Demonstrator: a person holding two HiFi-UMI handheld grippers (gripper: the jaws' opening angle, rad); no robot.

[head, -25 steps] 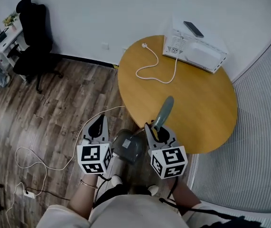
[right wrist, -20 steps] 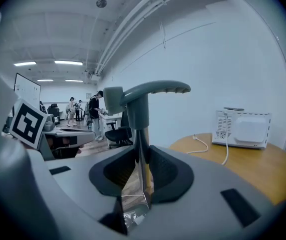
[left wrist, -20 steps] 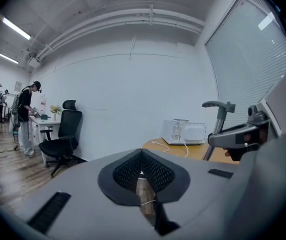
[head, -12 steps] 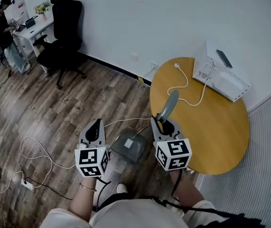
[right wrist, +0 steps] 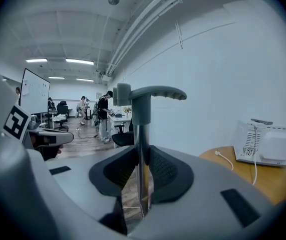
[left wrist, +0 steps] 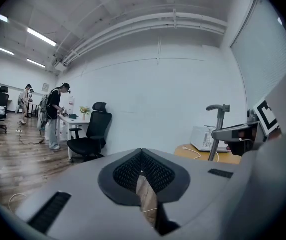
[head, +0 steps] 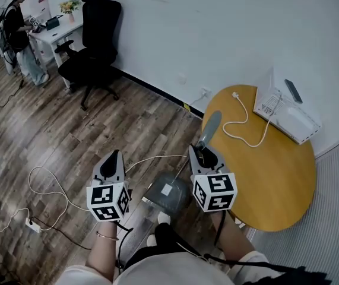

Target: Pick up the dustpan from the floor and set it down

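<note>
My right tongs are clamped on the thin metal shaft of the dustpan. My left tongs are closed on nothing (only a sliver of floor shows through them in the left gripper view). The pan hangs low between the two tongs, over my shoe and, as far as I can judge, clear of the wooden floor. Its grey handle sticks up on the far side, at the left edge of the round table.

The main worry is the shaft. It is smooth and narrow, and one pair of pads holds it with all the weight hanging below, so the pan could twist or slide down through the grip if I swing it.

The handle top sits close to the table rim in the head view. A careless turn to the right might knock it there and lever the shaft loose.

A white cable loops over the boards to my left. Setting the pan down on it would leave it rocking, and I could catch a foot in it.
</note>
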